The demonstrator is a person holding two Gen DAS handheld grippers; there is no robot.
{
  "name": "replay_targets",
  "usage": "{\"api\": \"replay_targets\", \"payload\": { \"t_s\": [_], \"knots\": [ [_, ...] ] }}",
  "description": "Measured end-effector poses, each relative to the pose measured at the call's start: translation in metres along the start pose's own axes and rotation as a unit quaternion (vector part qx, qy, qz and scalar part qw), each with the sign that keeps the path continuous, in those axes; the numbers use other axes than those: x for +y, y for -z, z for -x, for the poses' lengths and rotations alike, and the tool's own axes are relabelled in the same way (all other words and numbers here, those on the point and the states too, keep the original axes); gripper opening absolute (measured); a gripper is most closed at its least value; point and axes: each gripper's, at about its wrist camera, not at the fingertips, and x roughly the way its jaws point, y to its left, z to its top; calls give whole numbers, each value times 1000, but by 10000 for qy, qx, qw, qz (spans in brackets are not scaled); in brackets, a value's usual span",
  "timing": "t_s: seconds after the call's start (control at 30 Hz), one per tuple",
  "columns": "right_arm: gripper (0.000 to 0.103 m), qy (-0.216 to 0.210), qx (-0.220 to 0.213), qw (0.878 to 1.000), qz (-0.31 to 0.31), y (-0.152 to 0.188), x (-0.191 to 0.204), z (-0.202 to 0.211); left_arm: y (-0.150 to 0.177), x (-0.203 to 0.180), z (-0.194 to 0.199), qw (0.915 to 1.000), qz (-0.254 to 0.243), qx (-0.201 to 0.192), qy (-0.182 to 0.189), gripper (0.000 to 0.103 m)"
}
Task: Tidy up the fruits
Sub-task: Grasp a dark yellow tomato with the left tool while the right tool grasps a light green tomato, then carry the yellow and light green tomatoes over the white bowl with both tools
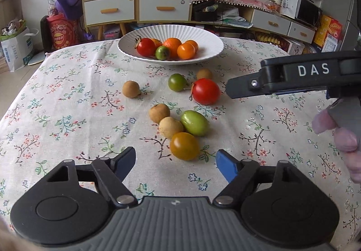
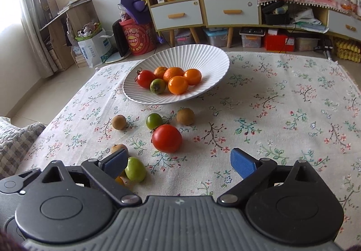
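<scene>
A white ribbed bowl [image 1: 209,41] at the table's far side holds a red tomato [image 1: 146,47], a small green fruit and several oranges. Loose on the cloth lie a red tomato [image 1: 206,91], a round green fruit [image 1: 177,82], an oval green fruit [image 1: 194,123], a yellow-orange fruit [image 1: 184,146] and several brown longans [image 1: 131,89]. My left gripper [image 1: 176,164] is open and empty, just short of the yellow-orange fruit. My right gripper [image 2: 178,161] is open and empty, just short of the red tomato [image 2: 167,138]; it also shows in the left wrist view [image 1: 227,89], beside that tomato.
The floral tablecloth [image 1: 67,104] covers the table; its left edge drops to the floor. Behind the table stand shelves and drawers [image 1: 135,7], a red bucket [image 1: 62,32] and storage boxes. A grey cushion [image 2: 15,142] lies at the table's left in the right wrist view.
</scene>
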Motion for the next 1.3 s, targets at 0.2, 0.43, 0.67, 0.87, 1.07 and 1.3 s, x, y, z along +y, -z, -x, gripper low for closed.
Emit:
{"api": "replay_targets", "payload": {
  "t_s": [0.2,0.43,0.67,0.87,1.07,1.3],
  "knots": [
    [80,-406,131,9991,23,4,4,-5,5,1,-8,9998,53,-72,194,58],
    [46,-747,635,9952,-48,9,10,-20,1,4,-11,9993,151,-186,295,42],
    [35,-862,726,9936,39,14,19,-24,-1,9,-12,9992,230,-136,294,32],
    [29,-859,739,9935,36,12,24,-28,-2,12,-11,9992,290,-103,255,31],
    [24,-796,735,9941,18,10,26,-29,-4,19,-11,9990,370,-77,239,31],
    [24,-847,534,9950,54,-1,27,-22,-10,27,-4,9981,504,-150,326,31]
  ]
}}
